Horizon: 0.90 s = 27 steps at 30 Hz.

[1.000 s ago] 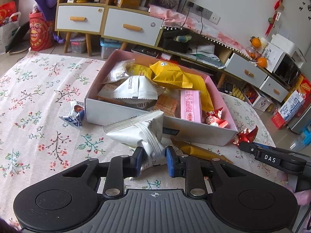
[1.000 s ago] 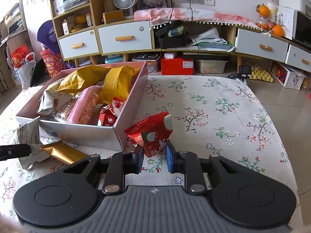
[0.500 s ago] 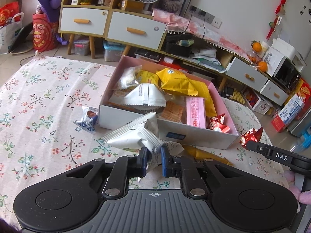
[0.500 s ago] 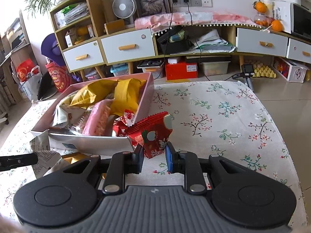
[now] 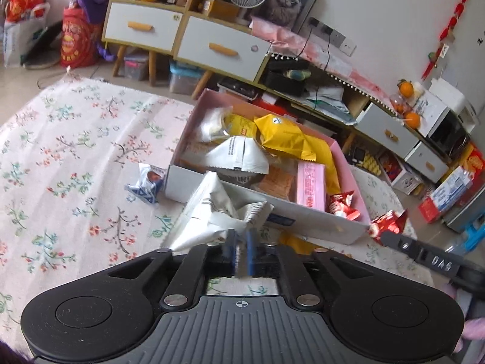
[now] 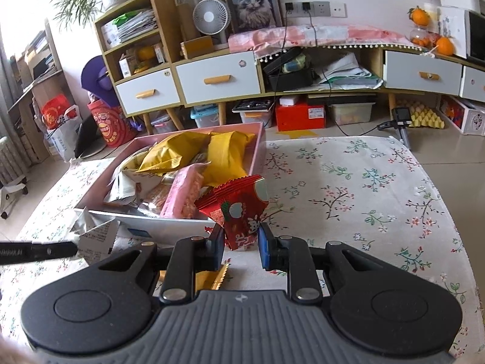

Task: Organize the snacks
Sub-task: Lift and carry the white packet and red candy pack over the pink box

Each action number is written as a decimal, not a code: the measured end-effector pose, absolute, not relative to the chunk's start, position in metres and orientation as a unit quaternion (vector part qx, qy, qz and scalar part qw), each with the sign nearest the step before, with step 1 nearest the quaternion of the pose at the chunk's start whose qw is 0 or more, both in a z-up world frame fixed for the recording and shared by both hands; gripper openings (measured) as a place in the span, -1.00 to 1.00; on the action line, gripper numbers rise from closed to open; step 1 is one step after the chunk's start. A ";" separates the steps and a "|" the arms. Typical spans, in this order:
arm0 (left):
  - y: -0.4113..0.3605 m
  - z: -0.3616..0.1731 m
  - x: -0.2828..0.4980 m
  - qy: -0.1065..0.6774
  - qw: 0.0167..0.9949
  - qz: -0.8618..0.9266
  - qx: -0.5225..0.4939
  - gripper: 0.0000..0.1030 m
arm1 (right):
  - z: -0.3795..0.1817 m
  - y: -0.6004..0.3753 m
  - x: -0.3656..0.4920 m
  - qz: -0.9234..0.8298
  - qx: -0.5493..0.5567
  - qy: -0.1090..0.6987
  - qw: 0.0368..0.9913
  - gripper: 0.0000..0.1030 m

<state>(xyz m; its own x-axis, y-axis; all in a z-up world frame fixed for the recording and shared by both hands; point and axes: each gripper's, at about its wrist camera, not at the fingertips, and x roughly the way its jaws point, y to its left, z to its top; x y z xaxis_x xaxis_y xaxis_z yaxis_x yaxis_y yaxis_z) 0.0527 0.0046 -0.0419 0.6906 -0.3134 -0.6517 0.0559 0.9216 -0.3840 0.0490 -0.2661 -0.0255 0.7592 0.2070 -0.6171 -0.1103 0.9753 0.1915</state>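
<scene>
Surface: table (image 6: pixel 348 182) under a floral cloth, in a living room with drawer cabinets (image 6: pixel 218 79).
Box: one pink box (image 5: pixel 348 163) mid-table, heaped with snacks.
Left gripper (image 5: pixel 241 253): nipped tight on one white packet (image 5: pixel 209 212), at the box's near wall.
Right gripper (image 6: pixel 241 244): clamped on one red packet (image 6: pixel 239 203), beside the box's corner.
Loose: one blue-white packet (image 5: pixel 145 182); one gold packet (image 6: pixel 209 279).
</scene>
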 end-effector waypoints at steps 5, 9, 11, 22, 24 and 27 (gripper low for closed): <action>0.006 -0.047 0.057 0.380 0.898 -0.080 -0.207 0.33 | -0.026 -0.258 0.047 0.097 0.067 0.342 0.932 -0.59; 0.012 -0.058 0.067 0.388 0.888 -0.057 -0.240 0.32 | -0.025 -0.252 0.048 0.107 0.075 0.346 0.929 -0.59; 0.022 -0.064 0.070 0.391 0.874 -0.046 -0.286 0.32 | -0.026 -0.247 0.048 0.110 0.073 0.348 0.928 -0.59; 0.043 -0.072 0.080 0.382 0.845 0.000 -0.373 -0.03 | -0.026 -0.235 0.046 0.117 0.068 0.354 0.926 -0.59; 0.044 -0.075 0.082 0.386 0.841 0.001 -0.380 -0.22 | -0.026 -0.234 0.046 0.117 0.071 0.354 0.925 -0.59; 0.041 -0.073 0.082 0.386 0.844 0.004 -0.372 -0.32 | -0.026 -0.232 0.047 0.117 0.069 0.356 0.925 -0.59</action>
<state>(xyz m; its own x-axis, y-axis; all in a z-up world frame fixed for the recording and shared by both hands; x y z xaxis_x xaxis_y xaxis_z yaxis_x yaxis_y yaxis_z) 0.0823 0.0409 -0.0725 0.7027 -0.2801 -0.6541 -0.2936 0.7232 -0.6251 0.0468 -0.2320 -0.0257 0.7197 0.2652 -0.6417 -0.1666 0.9631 0.2112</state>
